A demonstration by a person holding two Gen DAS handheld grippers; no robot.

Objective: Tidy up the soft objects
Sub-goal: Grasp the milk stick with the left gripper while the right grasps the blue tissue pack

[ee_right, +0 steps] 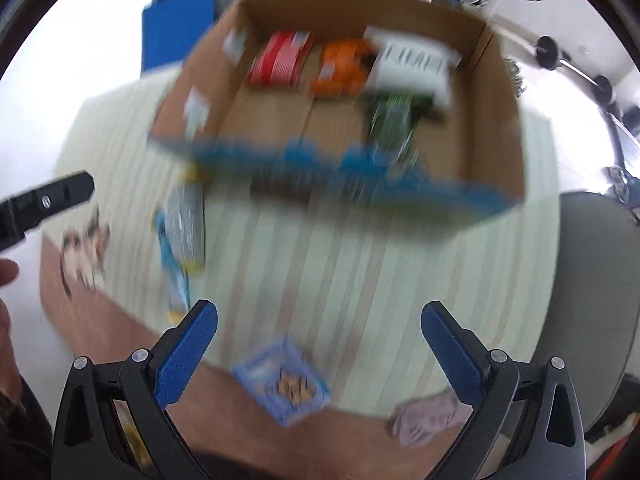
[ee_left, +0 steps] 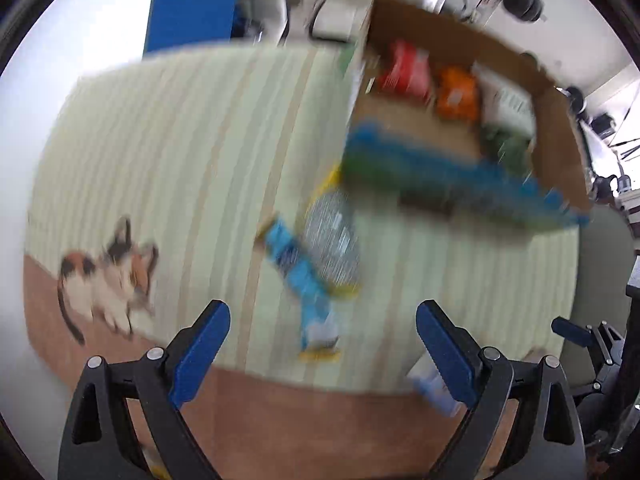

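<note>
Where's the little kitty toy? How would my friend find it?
Start at the big cardboard box on the striped green mat. Go across the mat, away from the box, past the clear packet and the blue packet, to the mat's edge by the brown table. The kitty lies there alone: the only furry thing, white with orange and black patches and a thin dark tail.
</note>
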